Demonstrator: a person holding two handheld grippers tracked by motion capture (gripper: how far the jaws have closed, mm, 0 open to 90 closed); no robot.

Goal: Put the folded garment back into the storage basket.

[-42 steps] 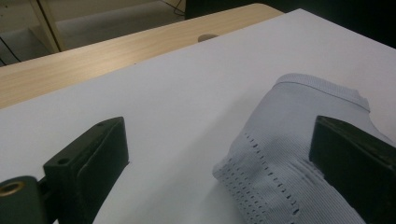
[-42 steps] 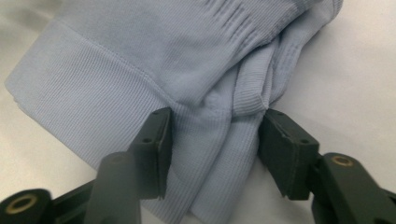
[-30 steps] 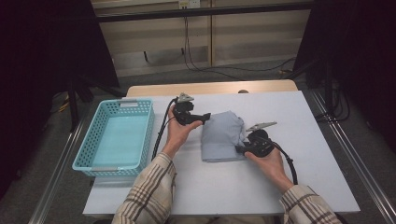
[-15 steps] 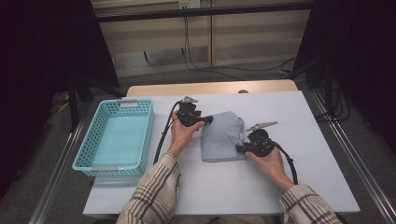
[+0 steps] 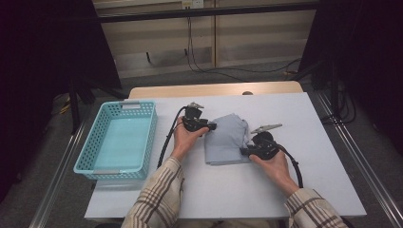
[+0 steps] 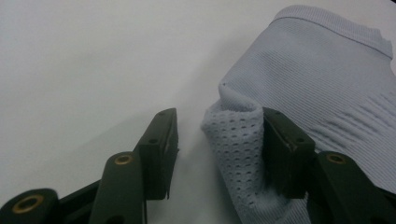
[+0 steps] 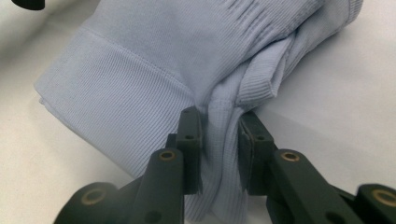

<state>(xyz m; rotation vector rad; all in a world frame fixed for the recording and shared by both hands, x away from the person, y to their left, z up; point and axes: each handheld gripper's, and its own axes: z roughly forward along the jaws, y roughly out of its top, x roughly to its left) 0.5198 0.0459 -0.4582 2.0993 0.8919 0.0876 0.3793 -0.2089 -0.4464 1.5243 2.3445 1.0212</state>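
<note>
A folded pale blue garment (image 5: pixel 228 140) lies in the middle of the white table (image 5: pixel 285 190). My left gripper (image 5: pixel 211 127) is at the garment's upper left edge. In the left gripper view a mesh-lined fold (image 6: pixel 236 140) stands between its jaws (image 6: pixel 219 116). The right jaw touches the fold and the left jaw stands apart from it; the jaws have just been closing. My right gripper (image 5: pixel 244 151) is at the garment's lower right edge. In the right gripper view it (image 7: pixel 219 115) is shut on a bunched fold of the garment (image 7: pixel 140 70).
A turquoise plastic basket (image 5: pixel 151 137) stands at the table's left with nothing inside. Black cables trail from both grippers toward the person's plaid sleeves. A wooden strip runs along the table's far edge, and metal rails flank both sides.
The left hand has sunk toward the garment's left edge and its jaws have narrowed around the fold. The right hand and the garment have not moved.
</note>
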